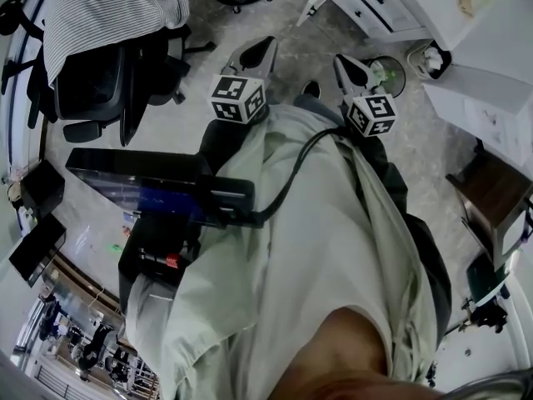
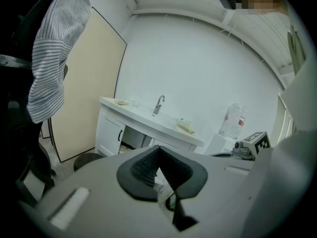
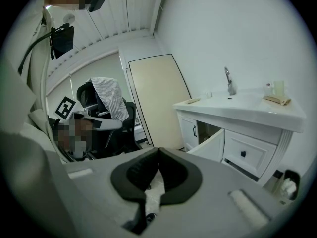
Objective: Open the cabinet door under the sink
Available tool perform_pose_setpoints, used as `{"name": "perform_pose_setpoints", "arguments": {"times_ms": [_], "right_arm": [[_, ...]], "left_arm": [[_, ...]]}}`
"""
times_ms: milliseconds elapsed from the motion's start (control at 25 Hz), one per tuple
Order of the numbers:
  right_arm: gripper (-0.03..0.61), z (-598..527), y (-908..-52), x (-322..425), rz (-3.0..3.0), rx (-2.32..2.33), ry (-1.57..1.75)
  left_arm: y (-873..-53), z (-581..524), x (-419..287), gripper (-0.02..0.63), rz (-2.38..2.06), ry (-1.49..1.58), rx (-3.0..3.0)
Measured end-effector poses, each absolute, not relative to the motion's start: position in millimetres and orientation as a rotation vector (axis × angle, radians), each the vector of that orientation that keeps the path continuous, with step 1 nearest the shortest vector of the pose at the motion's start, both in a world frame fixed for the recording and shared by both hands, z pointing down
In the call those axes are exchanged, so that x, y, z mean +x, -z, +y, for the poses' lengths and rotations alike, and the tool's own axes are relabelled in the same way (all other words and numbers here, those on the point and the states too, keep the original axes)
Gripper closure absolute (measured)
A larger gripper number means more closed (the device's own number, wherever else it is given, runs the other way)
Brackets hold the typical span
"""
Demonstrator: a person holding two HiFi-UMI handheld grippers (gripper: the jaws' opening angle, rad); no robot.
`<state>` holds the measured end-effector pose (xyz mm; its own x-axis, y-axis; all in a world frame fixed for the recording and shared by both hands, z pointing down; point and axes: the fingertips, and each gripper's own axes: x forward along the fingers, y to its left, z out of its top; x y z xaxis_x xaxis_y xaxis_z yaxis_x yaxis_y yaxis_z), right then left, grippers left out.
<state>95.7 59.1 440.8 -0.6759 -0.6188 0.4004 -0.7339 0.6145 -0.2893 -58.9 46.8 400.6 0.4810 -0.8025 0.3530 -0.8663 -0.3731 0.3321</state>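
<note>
Hiding cabinet (image 2: 110, 133) base: closed left claw (image 2: 158, 151)

White wall (image 2: 198, 58), grey floor (image 1: 425, 148), office chair (image 1: 96, 86)

Left gripper (image 2: 158, 148), right gripper (image 3: 158, 150): jaws together.

The person wears a loose, creased, pale grey-green garment (image 1: 333, 248). A black cable (image 1: 293, 169) trails across it. The left tool (image 1: 254, 55) and right tool (image 1: 351, 72) each have a light grey body, black ribbed pads (image 2: 141, 170), and a white cube (image 1: 237, 98) printed with black square markers.
</note>
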Motion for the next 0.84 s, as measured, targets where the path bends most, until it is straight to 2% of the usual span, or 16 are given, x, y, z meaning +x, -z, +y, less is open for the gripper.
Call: {"name": "perform_pose_setpoints", "arguments": {"times_ms": [840], "right_arm": [[0.577,55.9,-444.0,92.4,-2.582,1.091,-0.655]], "left_arm": [[-402.0,43.7,-65.4,0.607,-1.4,-0.165,2.242]]}}
